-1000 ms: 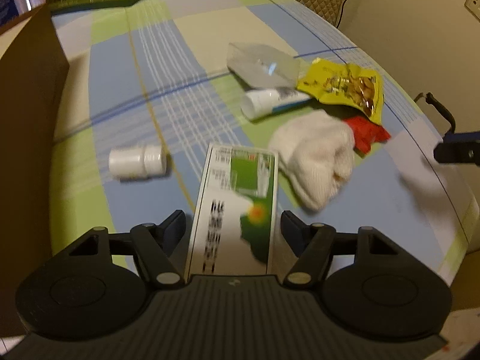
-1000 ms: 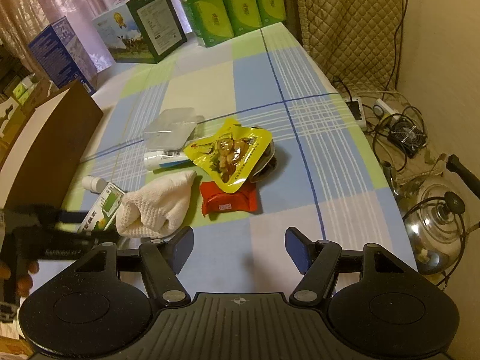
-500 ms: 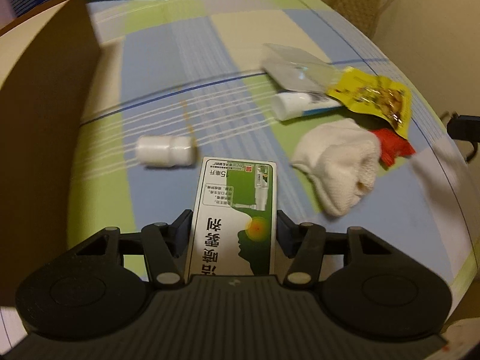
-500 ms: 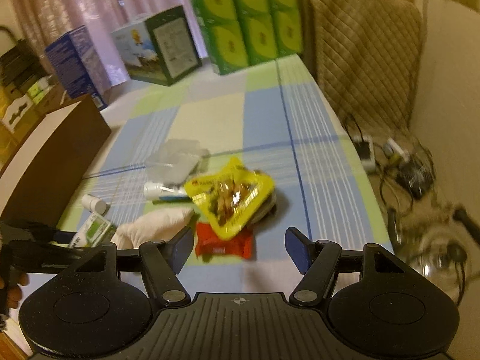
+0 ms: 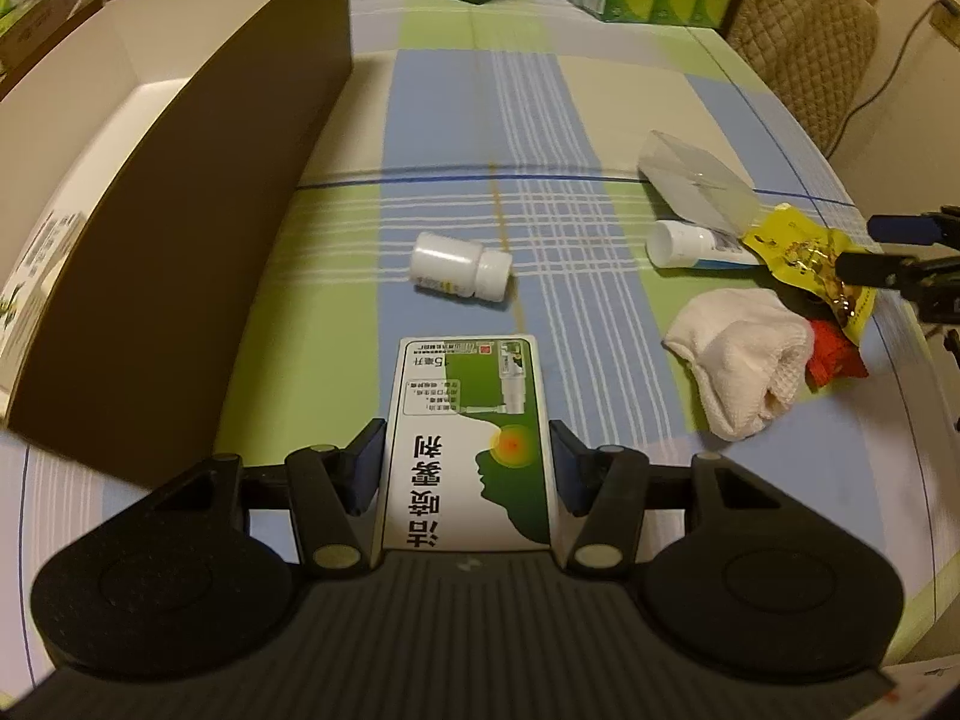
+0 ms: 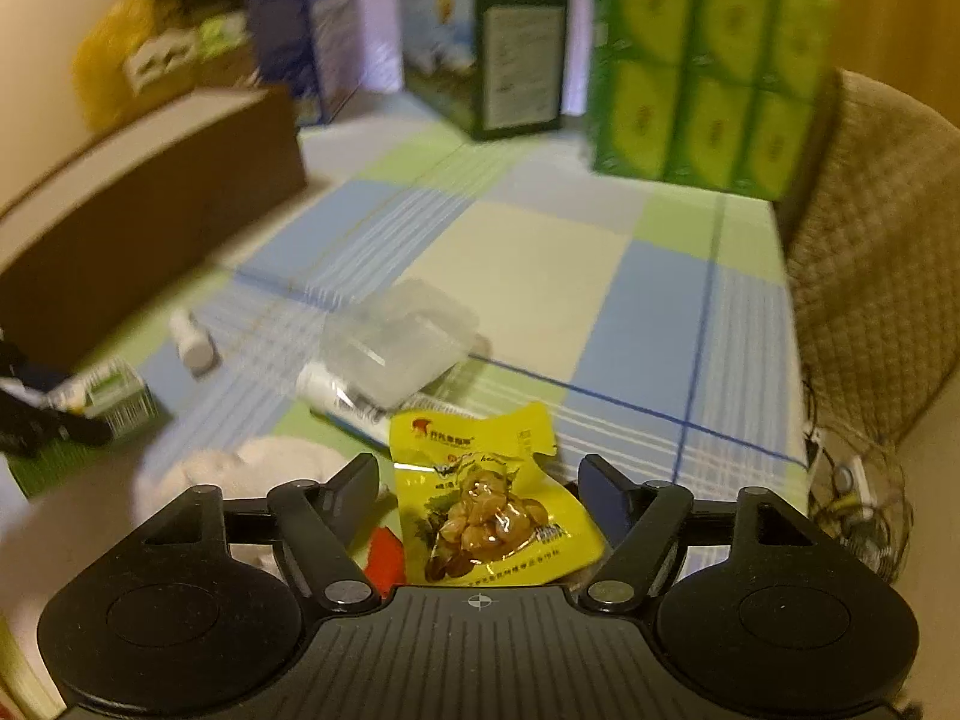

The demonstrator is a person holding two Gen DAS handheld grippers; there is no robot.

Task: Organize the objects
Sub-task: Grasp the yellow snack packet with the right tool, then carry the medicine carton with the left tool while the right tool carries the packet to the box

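My left gripper [image 5: 468,459] is shut on a green-and-white medicine box [image 5: 468,420], its pads pressed against both long sides just above the checked tablecloth. The same medicine box [image 6: 114,399] shows at the far left of the right wrist view. My right gripper [image 6: 480,483] is open and low, its fingers either side of a yellow snack packet [image 6: 492,516] without pinching it. A white pill bottle [image 5: 461,273] lies on its side ahead of the medicine box. A white cloth [image 5: 738,360], a red packet [image 5: 834,354], a white tube [image 5: 690,243] and a clear plastic case [image 5: 696,186] lie to the right.
An open brown cardboard box [image 5: 180,228] with a white inside stands along the left, close to my left gripper. At the table's far end are green tissue packs [image 6: 708,96] and a printed carton [image 6: 498,54]. A quilted chair [image 6: 870,270] stands beyond the right edge.
My left gripper's fingers closed in onto the medicine box and swung left toward the cardboard box. The right gripper dropped down and forward until the yellow packet sat between its fingers.
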